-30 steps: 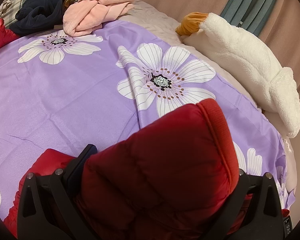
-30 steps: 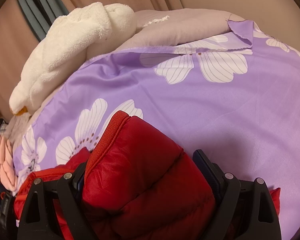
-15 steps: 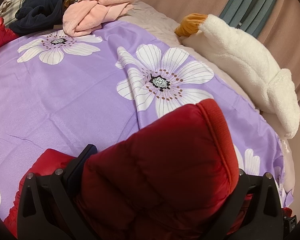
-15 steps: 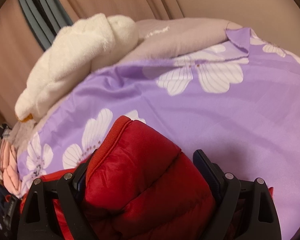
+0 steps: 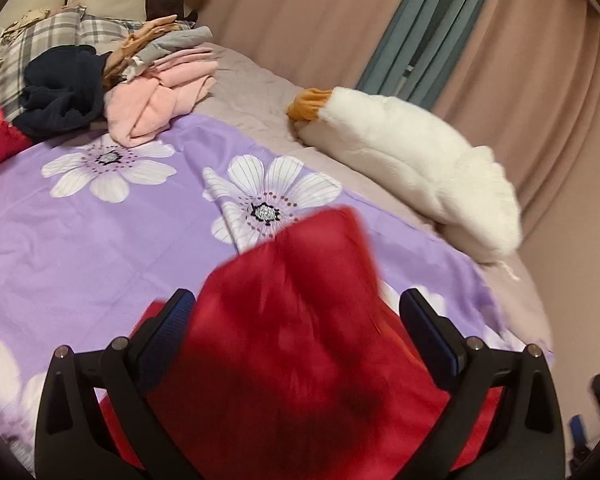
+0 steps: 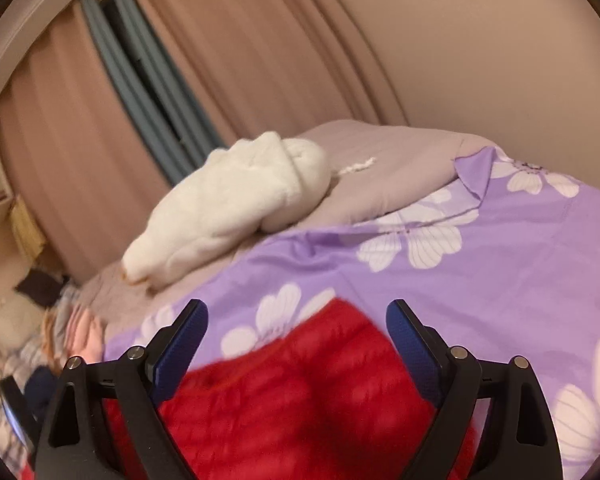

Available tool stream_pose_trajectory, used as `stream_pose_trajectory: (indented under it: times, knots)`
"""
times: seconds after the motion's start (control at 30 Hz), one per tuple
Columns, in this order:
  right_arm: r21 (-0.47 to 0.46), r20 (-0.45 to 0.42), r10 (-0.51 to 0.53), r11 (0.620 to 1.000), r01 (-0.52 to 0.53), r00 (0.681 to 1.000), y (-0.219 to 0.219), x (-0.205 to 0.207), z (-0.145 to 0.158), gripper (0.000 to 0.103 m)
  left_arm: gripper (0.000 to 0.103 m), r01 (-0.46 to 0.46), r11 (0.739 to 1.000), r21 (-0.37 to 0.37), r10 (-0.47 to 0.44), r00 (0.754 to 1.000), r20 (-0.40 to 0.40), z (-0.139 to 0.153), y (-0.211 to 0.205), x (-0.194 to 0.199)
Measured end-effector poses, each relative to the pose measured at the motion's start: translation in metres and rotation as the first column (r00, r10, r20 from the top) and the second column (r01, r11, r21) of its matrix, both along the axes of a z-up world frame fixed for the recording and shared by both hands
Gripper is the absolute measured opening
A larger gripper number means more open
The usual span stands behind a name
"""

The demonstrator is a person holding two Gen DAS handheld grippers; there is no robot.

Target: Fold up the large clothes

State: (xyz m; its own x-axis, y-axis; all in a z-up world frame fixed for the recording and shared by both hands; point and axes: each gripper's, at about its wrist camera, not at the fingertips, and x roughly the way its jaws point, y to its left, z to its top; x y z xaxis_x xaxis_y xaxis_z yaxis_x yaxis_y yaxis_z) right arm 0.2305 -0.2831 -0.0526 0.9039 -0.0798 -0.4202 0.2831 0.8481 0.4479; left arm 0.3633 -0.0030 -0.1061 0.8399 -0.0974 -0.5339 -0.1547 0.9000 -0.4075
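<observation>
Lifted up and away since a second ago: more curtain and wall on show now, less bed. No longer squeezing the red jacket (image 5: 292, 360) tight. Now lower, blurry, sinking onto the purple flower sheet (image 5: 100, 248).

Why laid there: big flat sheet on the bed, a good spot for folding a large puffy coat. Pile of other clothes (image 5: 152, 92) at the far end, white plush goose (image 5: 412, 168) off to the side by the curtain. Both well apart from the jacket, so not in the way.

Why held from two sides: probably to carry the wide jacket over evenly, one gripper on each edge of the fold. Looks like that fold is set down, at a guess.

Left gripper (image 5: 300, 312): jaws wide, blue pads (image 5: 168, 332) showing on both sides. Jacket between them but not pinched, as far as can be told — let go.

Right gripper (image 6: 296, 320): jaws opening wider right now. Jacket under and between them, pads clear of it, nothing grasped.

Next, likely: watch for the puffy cloth springing back up — slippery stuff.
</observation>
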Motion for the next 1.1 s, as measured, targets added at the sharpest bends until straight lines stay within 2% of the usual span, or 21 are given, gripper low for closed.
stream_pose_trajectory:
  times: [0.07, 0.13, 0.23, 0.3, 0.37, 0.47, 0.53, 0.67, 0.73, 0.83, 0.93, 0.97, 1.03, 1.07, 1.1]
  knots:
    - [-0.027, -0.054, 0.018, 0.999, -0.02, 0.998, 0.003, -0.016, 0.0, 0.096, 0.102, -0.002, 0.999, -0.035, 0.001, 1.0, -0.01, 0.009, 0.012, -0.027]
    - [-0.006, -0.122, -0.004, 1.0, 0.003, 0.993, 0.0, -0.038, -0.008, 0.096, 0.102, -0.001, 0.998, -0.061, 0.001, 1.0, -0.009, 0.016, 0.028, -0.06]
    - [0.002, -0.174, 0.004, 1.0, -0.003, 0.985, -0.009, -0.075, -0.015, 0.096, 0.103, -0.013, 1.0, -0.014, 0.013, 1.0, -0.003, 0.016, 0.048, -0.113]
    - [0.005, -0.207, -0.027, 1.0, 0.028, 0.978, -0.017, -0.105, -0.021, 0.096, 0.103, -0.01, 1.0, -0.016, 0.009, 1.0, -0.024, 0.004, 0.062, -0.147]
    - [0.05, -0.243, -0.056, 0.996, 0.07, 0.968, -0.025, -0.132, -0.033, 0.097, 0.103, -0.002, 0.997, -0.075, -0.003, 0.997, -0.074, -0.016, 0.075, -0.172]
    - [0.111, -0.303, -0.022, 0.992, 0.058, 0.953, -0.028, -0.15, -0.055, 0.097, 0.103, 0.005, 0.982, -0.188, -0.029, 0.991, -0.127, -0.044, 0.089, -0.185]
    - [0.149, -0.321, -0.007, 0.987, 0.058, 0.947, -0.027, -0.156, -0.068, 0.097, 0.102, 0.029, 0.972, -0.234, -0.068, 0.984, -0.162, -0.06, 0.088, -0.185]
    - [0.243, -0.338, 0.053, 0.969, 0.033, 0.94, -0.023, -0.149, -0.091, 0.097, 0.102, 0.042, 0.969, -0.242, -0.09, 0.977, -0.191, -0.079, 0.079, -0.175]
    - [0.276, -0.35, 0.073, 0.961, 0.029, 0.934, -0.022, -0.141, -0.102, 0.097, 0.102, 0.059, 0.961, -0.271, -0.11, 0.978, -0.177, -0.087, 0.076, -0.166]
    - [0.339, -0.354, 0.104, 0.941, 0.024, 0.929, -0.018, -0.12, -0.12, 0.097, 0.102, 0.099, 0.94, -0.325, -0.173, 0.963, -0.207, -0.104, 0.069, -0.141]
    - [0.459, -0.375, 0.182, 0.888, 0.011, 0.909, -0.013, -0.09, -0.141, 0.097, 0.102, 0.116, 0.868, -0.484, -0.268, 0.928, -0.259, -0.133, 0.065, -0.108]
    - [0.455, -0.378, 0.18, 0.89, 0.013, 0.908, -0.011, -0.083, -0.141, 0.097, 0.102, 0.11, 0.852, -0.512, -0.278, 0.924, -0.264, -0.137, 0.064, -0.1]
    - [0.432, -0.348, 0.176, 0.902, -0.01, 0.921, -0.003, -0.065, -0.135, 0.097, 0.102, 0.109, 0.835, -0.54, -0.267, 0.937, -0.224, -0.135, 0.065, -0.082]
    - [0.47, -0.308, 0.213, 0.881, -0.047, 0.927, 0.001, -0.055, -0.136, 0.097, 0.102, 0.123, 0.819, -0.56, -0.283, 0.936, -0.209, -0.135, 0.064, -0.073]
    - [0.544, -0.268, 0.264, 0.835, -0.08, 0.927, 0.004, -0.044, -0.142, 0.097, 0.101, 0.139, 0.792, -0.595, -0.317, 0.926, -0.205, -0.139, 0.061, -0.061]
